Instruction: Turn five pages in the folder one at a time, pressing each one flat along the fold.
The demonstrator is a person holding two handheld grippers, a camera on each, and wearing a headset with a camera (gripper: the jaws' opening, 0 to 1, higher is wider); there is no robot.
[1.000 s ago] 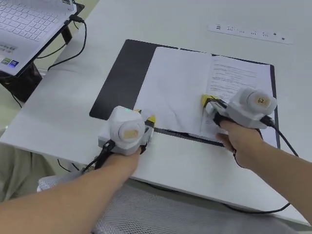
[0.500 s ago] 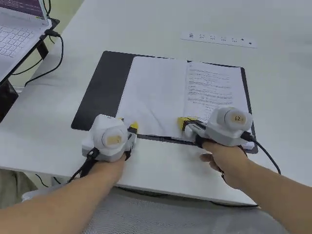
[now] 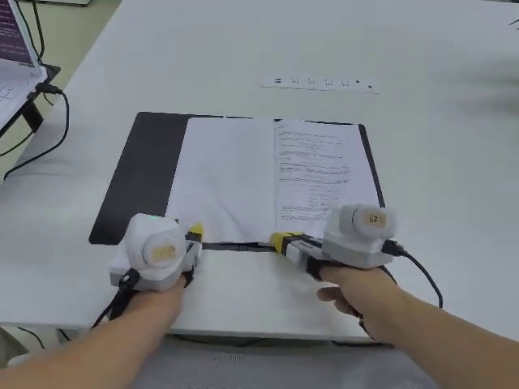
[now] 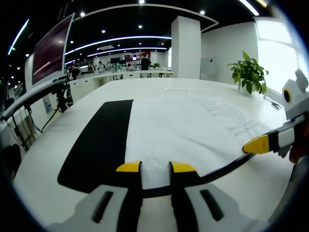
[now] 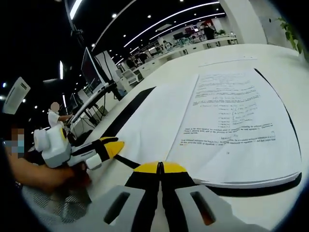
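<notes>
1. At the far left edge is a laptop (image 3: 8, 77), with a black cable (image 3: 63, 121) looping from it towards the near side.
2. The folder (image 3: 142, 174) lies open and flat in the middle of the desk (image 3: 454, 162). Its black inner cover is bare on the left.
3. The left tongs (image 3: 195, 235) are at the folder's near edge, by the near left corner of the blank page (image 3: 227, 174). In the left gripper view the yellow tips of these tongs (image 4: 155, 167) are spread a little, and the page's near edge shows between them.
4. The blank page lies flat, just left of the fold.
5. The right tongs (image 3: 280, 241) point left along the folder's near edge, with their tips close to the fold. In the right gripper view they (image 5: 159, 167) are pressed together.
6. The printed page (image 3: 320, 170) lies flat, right of the fold, atop a thin stack of sheets.
7. Beyond the folder's far edge, well apart from it, is a white power strip (image 3: 320, 83).
</notes>
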